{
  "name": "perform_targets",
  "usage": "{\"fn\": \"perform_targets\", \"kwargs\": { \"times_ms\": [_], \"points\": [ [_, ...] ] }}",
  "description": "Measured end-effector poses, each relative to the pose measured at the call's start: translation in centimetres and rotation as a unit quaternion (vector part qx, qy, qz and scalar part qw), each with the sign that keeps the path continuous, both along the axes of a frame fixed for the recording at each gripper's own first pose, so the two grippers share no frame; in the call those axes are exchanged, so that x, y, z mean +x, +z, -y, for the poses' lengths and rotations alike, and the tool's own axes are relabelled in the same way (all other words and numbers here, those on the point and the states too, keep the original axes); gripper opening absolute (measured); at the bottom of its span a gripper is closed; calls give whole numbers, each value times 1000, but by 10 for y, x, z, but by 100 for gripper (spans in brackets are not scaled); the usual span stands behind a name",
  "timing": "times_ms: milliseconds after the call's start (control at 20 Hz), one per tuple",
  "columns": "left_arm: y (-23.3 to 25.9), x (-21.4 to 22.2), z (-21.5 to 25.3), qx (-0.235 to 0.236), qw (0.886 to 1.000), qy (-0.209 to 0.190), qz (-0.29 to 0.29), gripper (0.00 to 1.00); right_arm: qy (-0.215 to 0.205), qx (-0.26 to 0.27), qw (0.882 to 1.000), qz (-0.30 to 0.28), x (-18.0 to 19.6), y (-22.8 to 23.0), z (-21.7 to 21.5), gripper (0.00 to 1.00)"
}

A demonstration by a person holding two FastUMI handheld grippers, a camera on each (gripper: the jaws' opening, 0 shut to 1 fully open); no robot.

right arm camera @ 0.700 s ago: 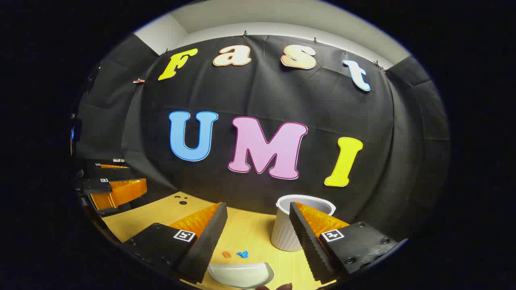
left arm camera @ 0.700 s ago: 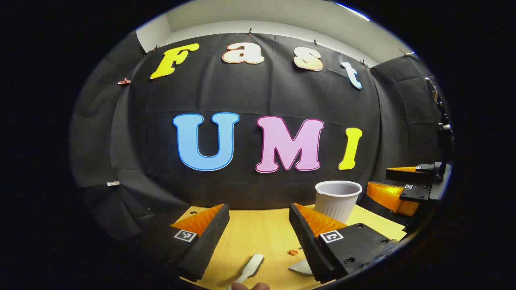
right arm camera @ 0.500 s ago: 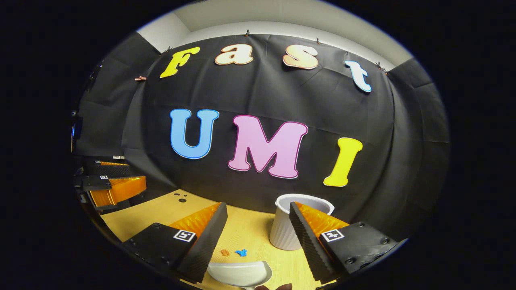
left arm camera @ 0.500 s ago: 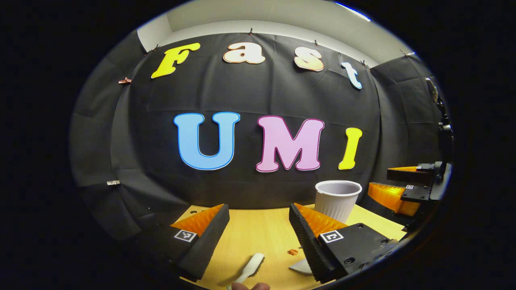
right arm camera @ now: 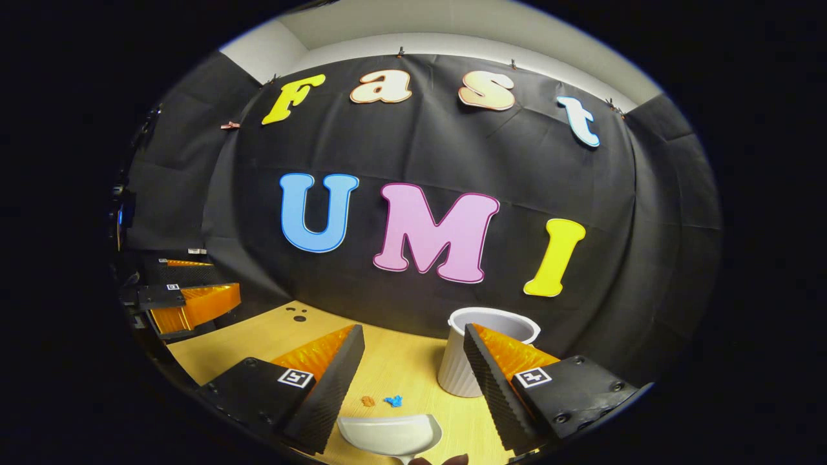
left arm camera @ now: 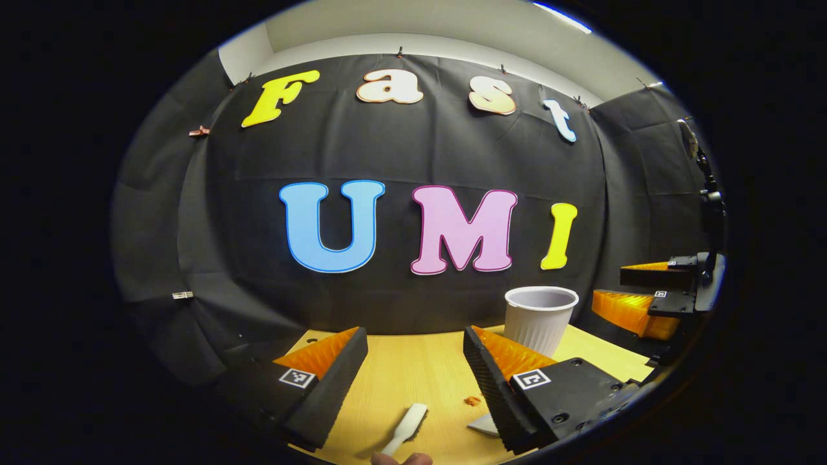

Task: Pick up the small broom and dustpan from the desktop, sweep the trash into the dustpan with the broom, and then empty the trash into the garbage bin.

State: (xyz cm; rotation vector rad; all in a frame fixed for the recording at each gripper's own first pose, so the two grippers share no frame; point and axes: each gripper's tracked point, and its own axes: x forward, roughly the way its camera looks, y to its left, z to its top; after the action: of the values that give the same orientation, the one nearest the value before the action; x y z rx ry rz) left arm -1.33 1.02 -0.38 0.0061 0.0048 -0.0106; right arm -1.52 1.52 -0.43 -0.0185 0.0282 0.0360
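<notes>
A black cloth wall backed the yellow wooden counter (left arm camera: 413, 374), where a white ribbed garbage bin (left arm camera: 540, 320) stood at the rear. Left of the bin and nearer the camera, the small white broom (left arm camera: 407, 426) lay flat between the released fingers of the left gripper (left arm camera: 415, 371). In the right gripper view, the right gripper (right arm camera: 413, 371) hung spread above the white dustpan (right arm camera: 391, 434), with orange and blue trash scraps (right arm camera: 382, 401) just left of the bin.

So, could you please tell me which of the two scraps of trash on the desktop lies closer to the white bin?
The blue scrap. In the right gripper view it lies beside the orange scrap, on the side toward the white bin, just beyond the dustpan.
</notes>
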Motion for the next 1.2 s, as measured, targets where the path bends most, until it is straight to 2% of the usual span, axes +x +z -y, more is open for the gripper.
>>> {"fn": "perform_targets", "kwargs": {
  "times_ms": [150,350,550,750,900,1200],
  "points": [
    [-5,-2,-4,-1,1000,1,-5,95,14,-11,999,-37,-5,-18,-5,96],
    [-11,-5,-7,-2,1000,5,-12,95,51,-38,985,-159,-31,-83,0,97],
    [-14,-5,-9,-4,1000,7,-13,95,93,-47,956,-275,-61,-159,-3,97],
    [-18,-7,-12,-2,1000,12,-17,95,106,-39,922,-371,-77,-232,-1,97],
    [-19,-8,-15,1,1000,18,-20,95,92,-42,906,-410,-73,-274,11,96],
    [-24,-7,-17,2,999,30,-30,95,104,-41,862,-494,-74,-354,12,94]
  ]
}}
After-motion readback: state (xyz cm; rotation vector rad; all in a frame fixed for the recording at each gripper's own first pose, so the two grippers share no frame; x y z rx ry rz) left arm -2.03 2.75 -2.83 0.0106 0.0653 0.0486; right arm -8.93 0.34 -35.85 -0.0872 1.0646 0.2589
